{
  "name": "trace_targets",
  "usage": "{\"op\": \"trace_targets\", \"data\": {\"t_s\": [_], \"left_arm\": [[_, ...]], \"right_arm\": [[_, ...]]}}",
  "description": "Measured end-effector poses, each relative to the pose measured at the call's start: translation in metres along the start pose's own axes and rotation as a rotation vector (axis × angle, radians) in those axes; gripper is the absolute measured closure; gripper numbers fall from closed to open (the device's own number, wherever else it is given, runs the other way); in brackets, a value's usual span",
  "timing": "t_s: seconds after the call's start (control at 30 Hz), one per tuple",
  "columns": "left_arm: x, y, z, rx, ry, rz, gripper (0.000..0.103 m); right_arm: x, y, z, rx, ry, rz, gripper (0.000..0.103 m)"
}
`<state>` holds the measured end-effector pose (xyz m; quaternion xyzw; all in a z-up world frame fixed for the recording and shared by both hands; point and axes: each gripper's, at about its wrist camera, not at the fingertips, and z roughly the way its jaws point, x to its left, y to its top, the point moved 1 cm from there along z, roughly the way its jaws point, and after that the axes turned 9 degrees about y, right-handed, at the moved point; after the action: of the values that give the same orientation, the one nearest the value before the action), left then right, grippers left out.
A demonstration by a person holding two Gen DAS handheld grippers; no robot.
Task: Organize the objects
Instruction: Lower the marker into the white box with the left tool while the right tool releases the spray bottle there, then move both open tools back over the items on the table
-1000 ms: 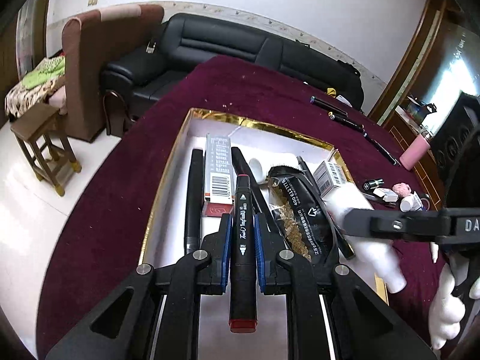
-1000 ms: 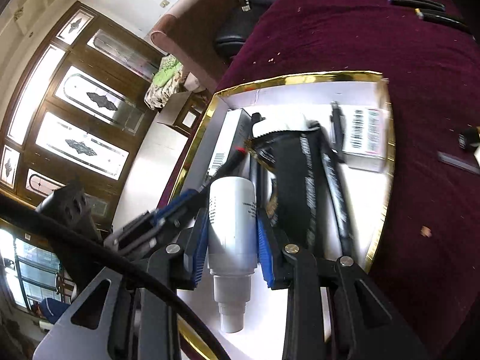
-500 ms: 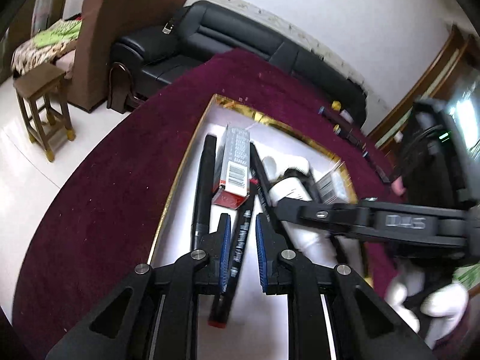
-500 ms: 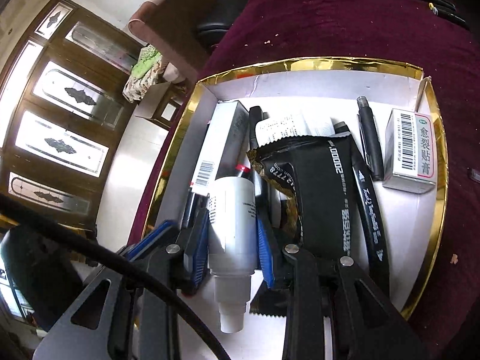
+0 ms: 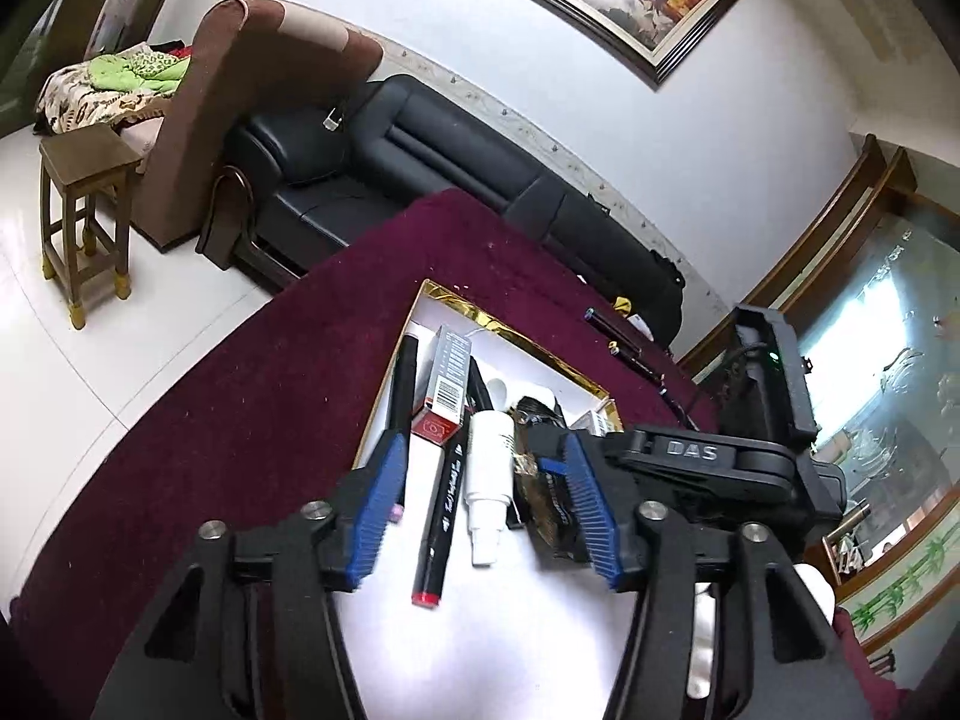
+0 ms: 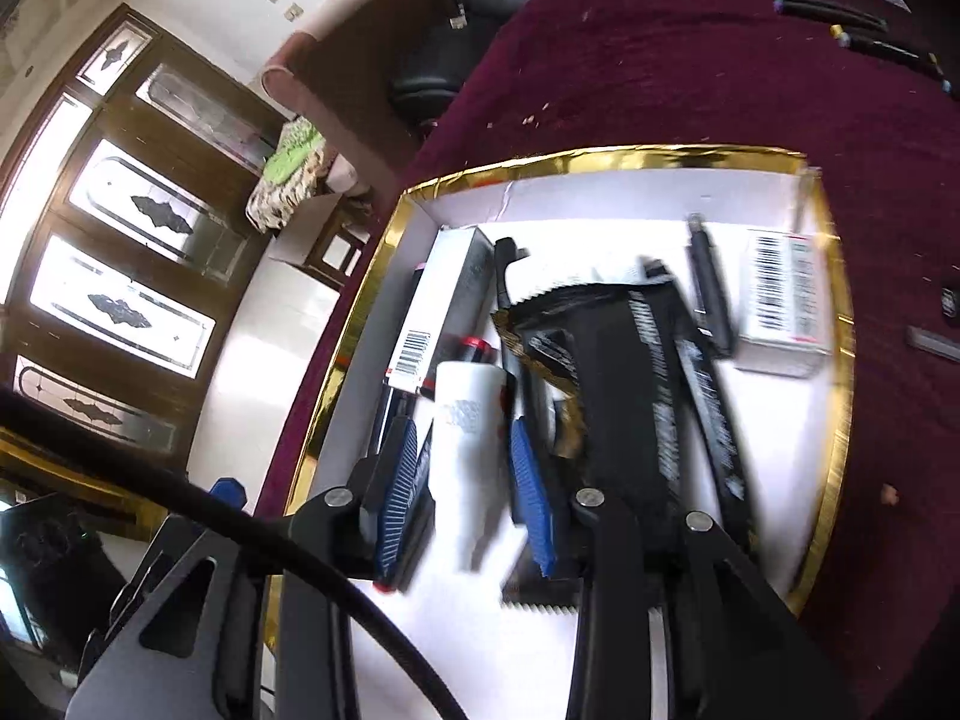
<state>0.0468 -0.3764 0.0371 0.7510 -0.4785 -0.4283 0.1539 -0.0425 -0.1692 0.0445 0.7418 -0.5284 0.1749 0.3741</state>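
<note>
One gold-rimmed box [image 6: 837,324] on the table: holds marker [image 5: 441,504], white bottle [image 6: 465,426], black pouch [image 6: 624,396], cartons. Left gripper [image 5: 480,516] opening, empty; right gripper [image 6: 465,480] opening, bottle between its jaws.

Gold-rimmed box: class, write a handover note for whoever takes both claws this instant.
Left claw: jaws opening, touching nothing; the red-capped marker lies in the box below them.
Right claw: around the white bottle over the box floor; blur hides whether it grips.
Done: marker, carton and black pouch are in the box.
To do: settle the bottle, then fetch the pens on the red cloth.
</note>
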Motion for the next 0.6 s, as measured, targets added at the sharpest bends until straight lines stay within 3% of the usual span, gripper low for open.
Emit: {"op": "trace_targets", "data": {"t_s": [0.17, 0.2, 0.27, 0.4, 0.47, 0.6], "left_arm": [[-0.009, -0.010, 0.002, 0.030, -0.069, 0.003, 0.043], [-0.010, -0.013, 0.004, 0.045, -0.098, -0.007, 0.035], [-0.017, -0.018, 0.006, 0.069, -0.148, -0.019, 0.031], [-0.043, -0.024, -0.003, 0.041, -0.226, 0.014, 0.001], [-0.059, -0.025, -0.011, 0.001, -0.275, 0.018, 0.002], [-0.090, -0.027, -0.015, -0.014, -0.485, -0.032, 0.002]], "right_arm": [[-0.016, -0.020, -0.044, -0.060, 0.029, 0.016, 0.071], [-0.018, -0.026, -0.054, -0.074, 0.034, 0.017, 0.071], [-0.030, -0.039, -0.079, -0.103, 0.031, 0.017, 0.069], [-0.060, -0.063, -0.130, -0.174, -0.005, 0.031, 0.067], [-0.084, -0.078, -0.162, -0.227, -0.045, 0.053, 0.067], [-0.127, -0.105, -0.235, -0.362, -0.128, 0.109, 0.067]]}}
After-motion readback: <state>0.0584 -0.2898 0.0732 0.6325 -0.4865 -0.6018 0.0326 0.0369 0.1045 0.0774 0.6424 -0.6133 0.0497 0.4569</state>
